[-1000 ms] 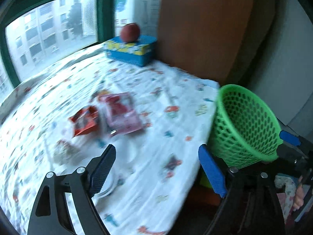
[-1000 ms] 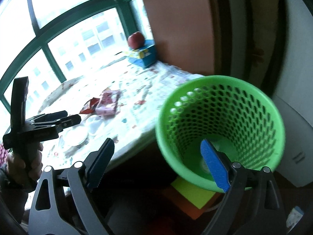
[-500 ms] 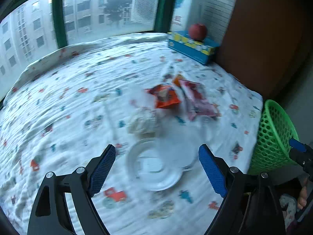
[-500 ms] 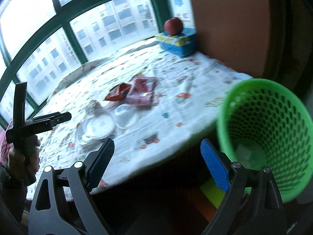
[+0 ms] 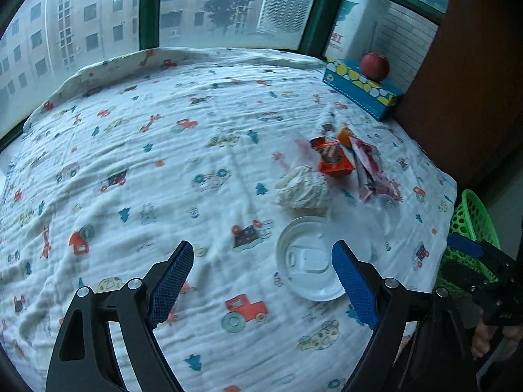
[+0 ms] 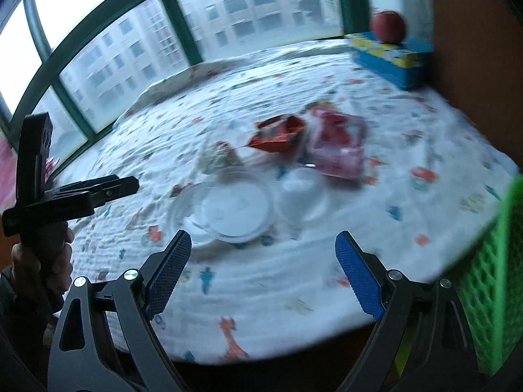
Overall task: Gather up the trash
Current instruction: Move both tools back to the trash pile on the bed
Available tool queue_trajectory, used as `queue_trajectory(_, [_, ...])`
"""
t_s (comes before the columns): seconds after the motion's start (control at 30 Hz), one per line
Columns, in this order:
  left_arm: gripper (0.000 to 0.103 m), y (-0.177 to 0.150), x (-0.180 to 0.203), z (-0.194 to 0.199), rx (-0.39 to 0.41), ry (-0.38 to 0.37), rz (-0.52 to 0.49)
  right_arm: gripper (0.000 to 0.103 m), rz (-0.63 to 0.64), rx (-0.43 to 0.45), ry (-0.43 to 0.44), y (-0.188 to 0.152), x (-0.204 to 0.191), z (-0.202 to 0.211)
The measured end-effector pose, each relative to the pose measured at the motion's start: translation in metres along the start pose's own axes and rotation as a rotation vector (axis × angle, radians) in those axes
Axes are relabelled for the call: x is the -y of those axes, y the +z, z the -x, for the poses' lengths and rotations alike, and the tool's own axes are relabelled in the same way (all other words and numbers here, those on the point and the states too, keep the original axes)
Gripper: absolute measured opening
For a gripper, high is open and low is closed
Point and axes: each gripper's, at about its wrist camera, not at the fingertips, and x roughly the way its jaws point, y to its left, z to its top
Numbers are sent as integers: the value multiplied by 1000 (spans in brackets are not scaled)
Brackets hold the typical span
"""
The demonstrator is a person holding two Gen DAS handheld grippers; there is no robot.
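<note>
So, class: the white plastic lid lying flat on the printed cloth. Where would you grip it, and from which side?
Take the white lid by its thin rim, coming down from above, one finger outside the near edge, one inside. It lies flat against the cloth, so nothing taller offers a hold. The left gripper is already open.

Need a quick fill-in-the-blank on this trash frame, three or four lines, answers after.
1. The red apple sits on top of a ____ box.
2. The basket at the table's edge is ____ in colour.
3. The white round lid lies nearer the grippers than the crumpled ____.
4. The left gripper and right gripper both have their jaws ____.

Missing words: blue; green; tissue; open
</note>
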Motion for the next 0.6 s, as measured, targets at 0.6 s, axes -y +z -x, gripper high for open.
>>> queue_trajectory(0.6, [84,-8,-46,-9,-28,18,96,98,244,-145,156,49,-33,-91])
